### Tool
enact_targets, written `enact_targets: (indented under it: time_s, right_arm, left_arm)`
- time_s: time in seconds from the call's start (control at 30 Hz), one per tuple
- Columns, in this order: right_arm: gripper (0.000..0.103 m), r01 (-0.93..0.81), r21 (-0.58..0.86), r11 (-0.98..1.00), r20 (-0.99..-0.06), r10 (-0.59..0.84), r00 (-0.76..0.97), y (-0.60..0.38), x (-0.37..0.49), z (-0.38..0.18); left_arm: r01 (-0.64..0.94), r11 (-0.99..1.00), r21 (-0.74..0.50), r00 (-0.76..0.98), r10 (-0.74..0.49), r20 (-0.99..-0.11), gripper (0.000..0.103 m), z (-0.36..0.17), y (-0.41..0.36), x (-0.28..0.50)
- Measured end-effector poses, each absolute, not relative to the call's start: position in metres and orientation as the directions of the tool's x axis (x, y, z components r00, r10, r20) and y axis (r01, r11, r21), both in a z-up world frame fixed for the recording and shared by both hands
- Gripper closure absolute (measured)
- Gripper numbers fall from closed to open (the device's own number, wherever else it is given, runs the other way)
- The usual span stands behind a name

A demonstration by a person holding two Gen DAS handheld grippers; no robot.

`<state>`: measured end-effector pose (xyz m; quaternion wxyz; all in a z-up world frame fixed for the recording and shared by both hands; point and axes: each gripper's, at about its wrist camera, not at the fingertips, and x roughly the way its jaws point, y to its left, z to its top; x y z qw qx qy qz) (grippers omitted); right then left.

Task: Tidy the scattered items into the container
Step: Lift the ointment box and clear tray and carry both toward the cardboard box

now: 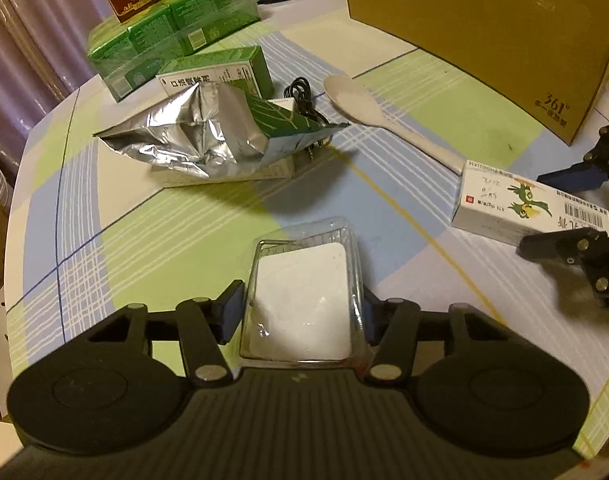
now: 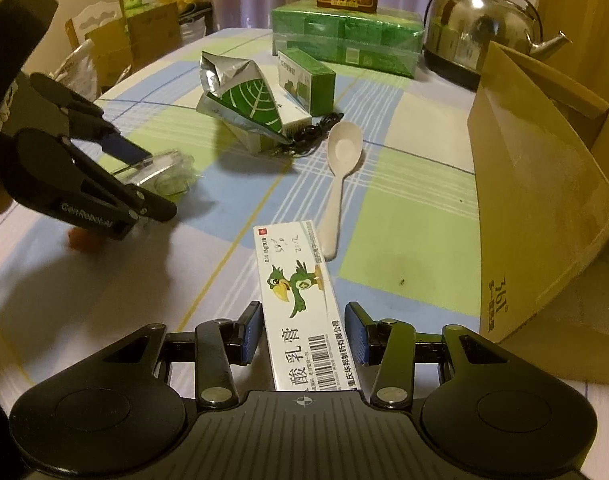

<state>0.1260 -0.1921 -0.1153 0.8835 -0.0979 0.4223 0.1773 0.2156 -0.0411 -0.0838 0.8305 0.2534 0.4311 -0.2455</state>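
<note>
Checked tablecloth point(image 1: 176, 216) in pale green, blue and white, crossed by thin yellow and dark blue lines. White ointment box point(image 2: 300, 300) printed with a green bird and black barcode; cream spoon point(image 2: 340, 168); silver foil pouch point(image 1: 192, 132) with green leaf-vein print. Brown cardboard box point(image 2: 544, 184) at the tabletop's right edge, green packs point(image 2: 344, 36) at the far edge.

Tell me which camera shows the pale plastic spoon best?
The right wrist view: the pale plastic spoon lies lengthwise and fully visible, bowl facing up. The left wrist view shows the spoon farther away, with its handle end behind the white cardboard box.
</note>
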Motion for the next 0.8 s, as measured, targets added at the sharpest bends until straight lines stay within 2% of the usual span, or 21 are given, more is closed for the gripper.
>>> enact_targets:
  time_s: [0.3,0.37,0.8]
  right_arm:
    - [0.061,-0.428,-0.07,0.901,-0.778,0.22,0.589,-0.187,0.127,-0.118]
    - [0.067,-0.425,-0.075,0.902,-0.772,0.217,0.597,-0.186,0.126,-0.116]
    - [0.068,-0.385,-0.048,0.922,-0.716,0.237,0.657,-0.193,0.115,-0.091]
  left_arm:
    - [0.63,0.759,0.165,0.518,-0.253,-0.817,0.055,-0.065,-0.043,0.218]
    - [0.631,0.758,0.164,0.52,-0.257,-0.814,0.055,-0.063,-0.044,0.215]
    - [0.621,0.771,0.139,0.526,-0.279,-0.804,0.055,-0.049,-0.049,0.19]
